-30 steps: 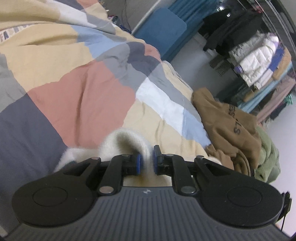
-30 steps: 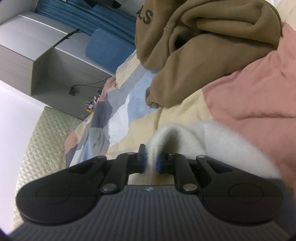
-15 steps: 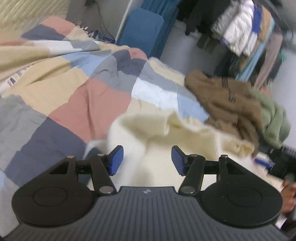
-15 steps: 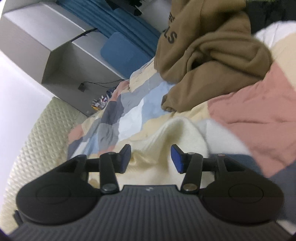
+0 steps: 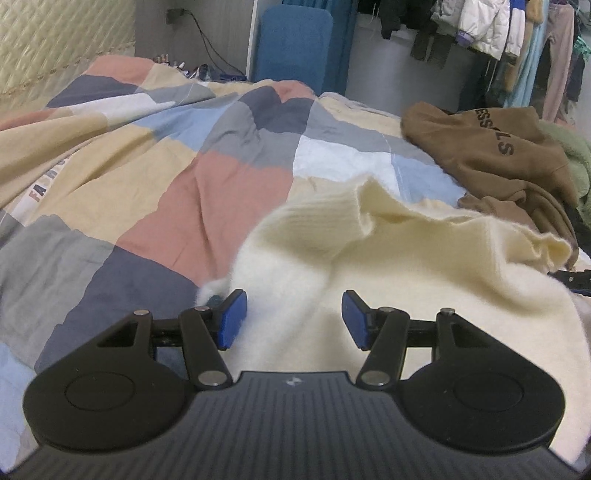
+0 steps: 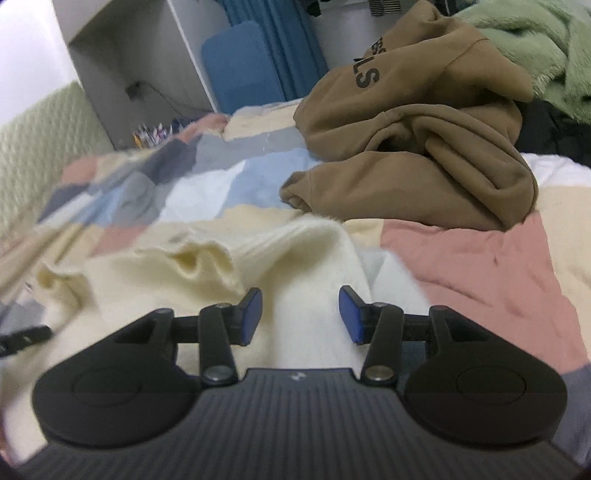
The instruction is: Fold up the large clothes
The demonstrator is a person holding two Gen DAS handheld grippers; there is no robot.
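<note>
A cream knit sweater (image 5: 388, 266) lies rumpled on the patchwork bedspread (image 5: 140, 177), its ribbed edge folded over at the far side. My left gripper (image 5: 293, 319) is open just above the sweater's near left part, holding nothing. The sweater also shows in the right wrist view (image 6: 207, 280). My right gripper (image 6: 301, 314) is open above the sweater's near right part, holding nothing. The other gripper's black tip shows at the right edge of the left wrist view (image 5: 576, 278).
A crumpled brown hoodie (image 6: 413, 122) lies on the bed beyond the sweater, with a green fleece garment (image 6: 535, 48) behind it. A blue cushion (image 5: 295, 48) stands against the wall. Clothes hang on a rack (image 5: 509, 33) at far right.
Both grippers were shut on the cream sweater a second ago. They have opened and let it go, and the sweater now lies on the bed. Both views have levelled out.
</note>
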